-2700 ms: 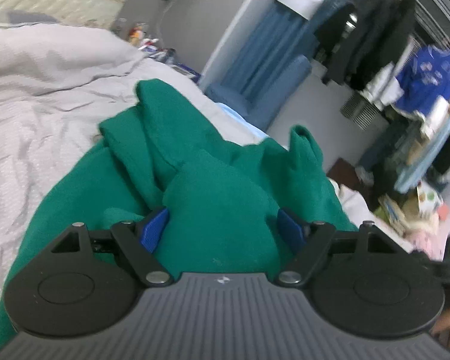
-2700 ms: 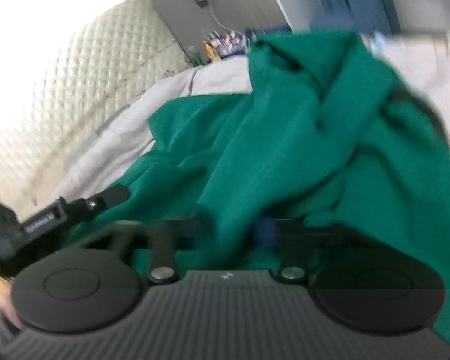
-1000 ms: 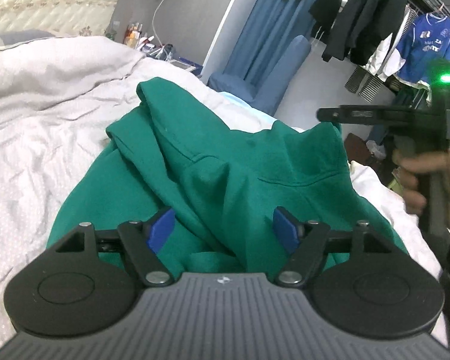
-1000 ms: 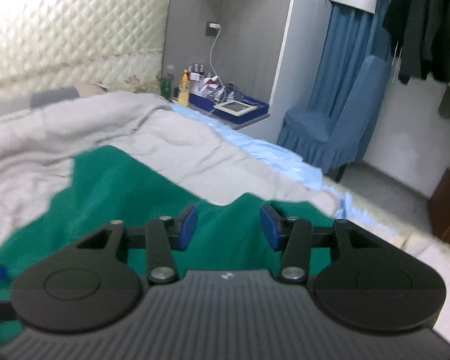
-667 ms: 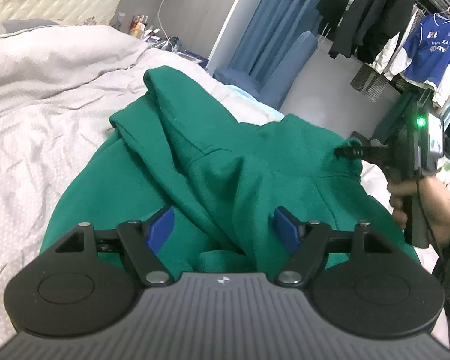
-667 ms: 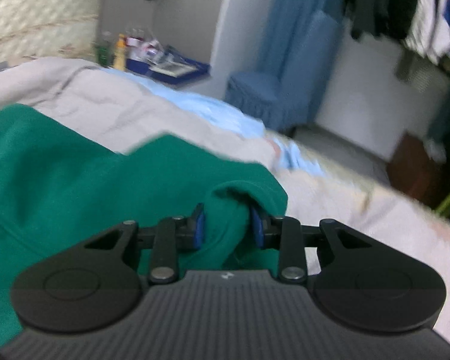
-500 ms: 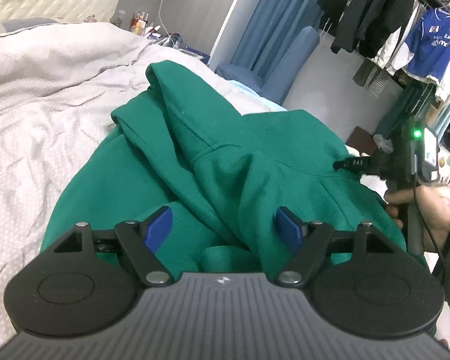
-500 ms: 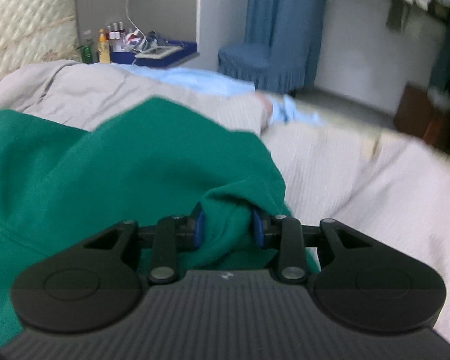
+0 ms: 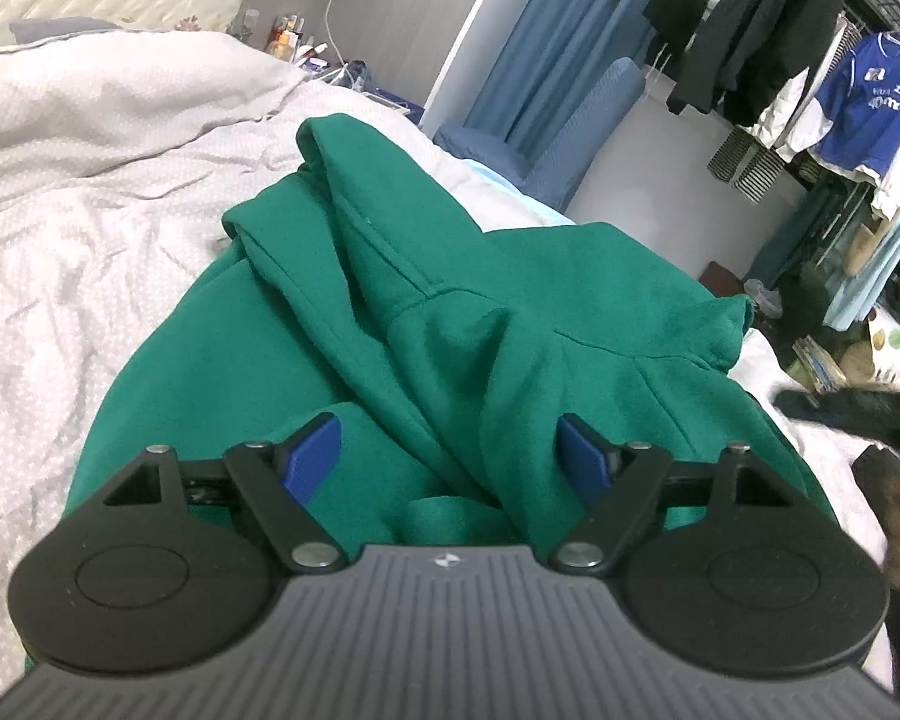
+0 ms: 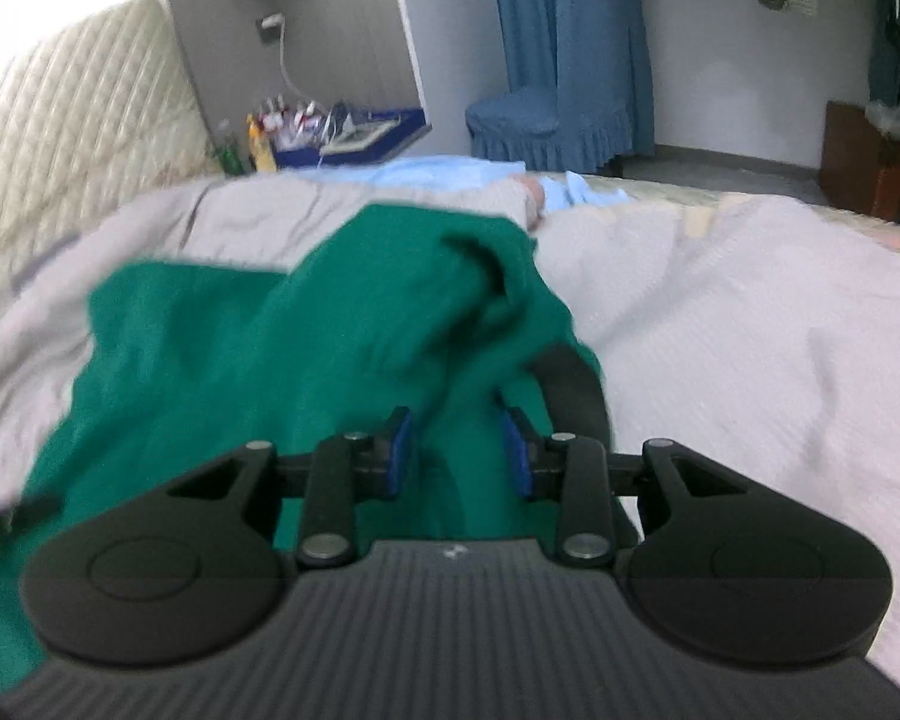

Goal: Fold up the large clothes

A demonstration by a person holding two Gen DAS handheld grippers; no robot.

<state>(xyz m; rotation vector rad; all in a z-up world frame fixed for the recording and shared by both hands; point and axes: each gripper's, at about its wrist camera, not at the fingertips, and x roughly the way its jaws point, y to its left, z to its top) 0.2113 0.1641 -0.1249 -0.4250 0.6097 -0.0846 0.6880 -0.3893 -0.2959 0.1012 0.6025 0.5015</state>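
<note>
Two tools work one garment on a bed, and we start at the right tool (image 10: 455, 457), whose blue pads (image 10: 397, 457) are clamped on a bunched ridge of the green hoodie (image 10: 306, 348). The picture from that wrist is smeared, so we cannot say how deep the cloth sits between the pads. Our left tool (image 9: 449, 457) stands wide and released: cloth lies under and between its jaws, but neither pad presses on it.

Outward from both, the hoodie sprawls across the grey quilt (image 9: 90, 168), its hood (image 9: 366, 180) thrown toward the headboard side and its body rumpled into overlapping folds rather than lying flat. The far edge of the garment lies near the side of the bed, with the floor, a blue chair (image 10: 546, 96) and a clothes rack (image 9: 840, 120) beyond.

The risks, as we judge them: the right tool grips a thick wad, not a single hem, so a pull may drag several layers and set a crooked fold; a shallow bite could let the fleece slide free mid-carry. With the left tool holding nothing, the whole hoodie may shift across the quilt instead of folding, and could slip toward the bed's edge.
</note>
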